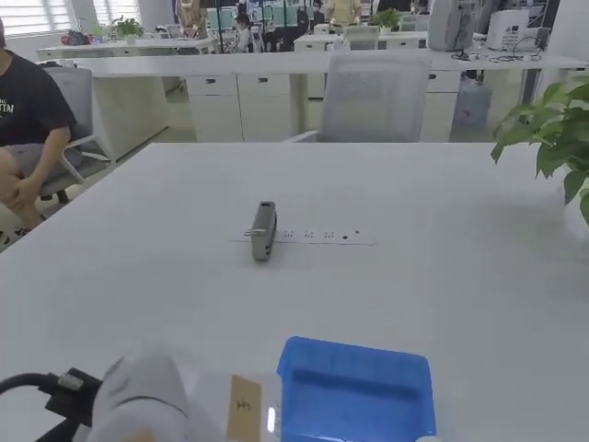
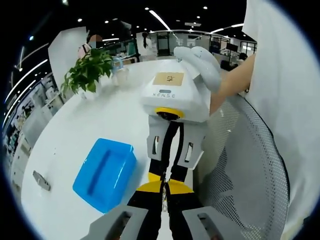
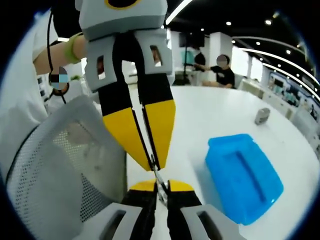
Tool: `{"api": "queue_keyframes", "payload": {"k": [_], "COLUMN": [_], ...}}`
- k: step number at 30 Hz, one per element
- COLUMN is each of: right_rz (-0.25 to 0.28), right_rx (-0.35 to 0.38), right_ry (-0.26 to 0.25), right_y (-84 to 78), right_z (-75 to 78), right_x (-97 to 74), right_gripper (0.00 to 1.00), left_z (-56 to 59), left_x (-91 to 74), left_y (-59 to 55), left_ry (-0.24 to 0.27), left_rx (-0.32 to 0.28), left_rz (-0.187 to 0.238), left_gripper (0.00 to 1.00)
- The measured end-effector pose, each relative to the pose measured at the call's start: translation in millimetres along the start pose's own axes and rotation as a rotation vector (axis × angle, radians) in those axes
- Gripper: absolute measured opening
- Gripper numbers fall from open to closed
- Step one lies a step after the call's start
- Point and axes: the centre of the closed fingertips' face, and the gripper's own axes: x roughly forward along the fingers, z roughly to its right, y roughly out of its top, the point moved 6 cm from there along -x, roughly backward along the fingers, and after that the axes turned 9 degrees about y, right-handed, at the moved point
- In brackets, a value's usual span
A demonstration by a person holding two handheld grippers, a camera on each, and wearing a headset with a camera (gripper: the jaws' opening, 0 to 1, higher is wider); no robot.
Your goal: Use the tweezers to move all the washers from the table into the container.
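My two grippers meet tip to tip over the table's near edge. In the right gripper view my right gripper (image 3: 160, 189) has its yellow tips closed on thin metal tweezers (image 3: 158, 178), and the left gripper (image 3: 154, 162) comes down from above, shut on the same tweezers. The left gripper view shows the left gripper (image 2: 163, 187) facing the right gripper (image 2: 164, 175). The blue container (image 1: 357, 387) (image 2: 105, 172) (image 3: 244, 177) stands upside down at the table's front. Small dark washers (image 1: 313, 237) lie in a row on a white strip mid-table. A gripper's white body (image 1: 147, 405) sits at the bottom left.
A grey block (image 1: 264, 230) (image 3: 262, 116) stands at the strip's left end. A potted plant (image 1: 557, 129) (image 2: 87, 70) is at the table's right edge. A mesh office chair (image 2: 250, 175) (image 3: 65, 165) is close behind the grippers. A person (image 1: 28, 110) sits at far left.
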Motion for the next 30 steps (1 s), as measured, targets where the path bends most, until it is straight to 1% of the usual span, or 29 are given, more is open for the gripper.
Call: {"api": "queue_keyframes", "payload": {"k": [3,4,5,6,7,9,10,11,12,13,14,15,16,17,19,20,21,23,24,27,28,30], "right_rz": [-0.008,-0.002,0.015,0.026,0.039,0.06,0.083,0.101,0.131,0.141,0.144,0.144,0.151,0.158,0.189,0.208,0.218,0.236,0.247,0.265,0.267,0.263], "right_rx": [0.005,0.024,0.042,0.049,0.056,0.082,0.116,0.149,0.177,0.203,0.215,0.216,0.225,0.233,0.265,0.286,0.298,0.327,0.346,0.37,0.371,0.369], "right_ry": [-0.015,-0.024,-0.027,-0.029,-0.032,-0.037,-0.041,-0.036,-0.039,-0.037,-0.036,-0.041,-0.053,-0.059,-0.074,-0.081,-0.082,-0.094,-0.101,-0.116,-0.12,-0.136], "right_y": [0.3,0.1,-0.4,-0.8,-1.6,-2.7,-4.0,-5.2,-6.4,-8.1,-9.4,-10.4,-11.1,-11.1,-10.1,-9.5,-9.5,-10.1,-10.1,-9.0,-8.2,-6.4], "right_z": [3.0,4.0,5.1,5.5,5.8,6.5,7.2,6.7,7.5,7.2,7.4,8.5,9.7,10.5,12.8,14.2,14.9,17.5,19.1,23.5,24.8,28.4], "right_x": [-1.2,-1.5,-1.6,-1.8,-2.5,-4.1,-5.8,-6.7,-8.7,-10.6,-12.5,-15.0,-19.0,-21.8,-29.7,-34.7,-37.8,-45.6,-49.7,-59.0,-61.5,-66.8], "right_gripper": [0.02,0.02,0.02,0.02,0.02,0.02,0.02,0.02,0.02,0.02,0.02,0.02,0.02,0.02,0.02,0.02,0.02,0.02,0.02,0.02,0.02,0.02], "left_z": [-5.2,-7.1,-8.4,-9.9,-11.4,-13.6,-14.5,-14.9,-14.8,-14.7,-15.1,-14.6,-14.5,-14.0,-13.4,-13.1,-13.2,-13.1,-12.8,-13.1,-13.7,-16.0], "left_x": [0.4,-0.3,-1.2,-2.4,-4.5,-8.4,-11.7,-13.8,-16.8,-19.1,-22.5,-25.0,-28.4,-30.7,-34.8,-36.3,-38.2,-40.8,-41.3,-42.4,-42.2,-43.5], "left_y": [0.7,1.1,2.3,2.8,2.3,0.0,-3.2,-5.7,-10.4,-14.0,-18.2,-21.2,-25.1,-28.0,-34.3,-37.7,-41.7,-45.4,-45.8,-47.2,-47.1,-45.4], "left_ry": [0.042,0.063,0.081,0.101,0.127,0.171,0.202,0.224,0.25,0.272,0.309,0.33,0.357,0.373,0.403,0.42,0.452,0.505,0.518,0.589,0.601,0.631], "left_rx": [-0.026,-0.065,-0.1,-0.12,-0.153,-0.201,-0.241,-0.271,-0.31,-0.338,-0.385,-0.424,-0.484,-0.526,-0.602,-0.628,-0.637,-0.652,-0.655,-0.653,-0.656,-0.643], "left_rz": [0.014,0.027,0.057,0.08,0.104,0.136,0.157,0.168,0.179,0.186,0.208,0.224,0.252,0.272,0.299,0.304,0.307,0.318,0.323,0.354,0.365,0.391], "left_gripper": [0.0,0.0,0.0,0.02,0.03,0.06,0.08,0.1,0.13,0.15,0.17,0.21,0.23,0.26,0.33,0.36,0.42,0.48,0.51,0.57,0.6,0.67]}}
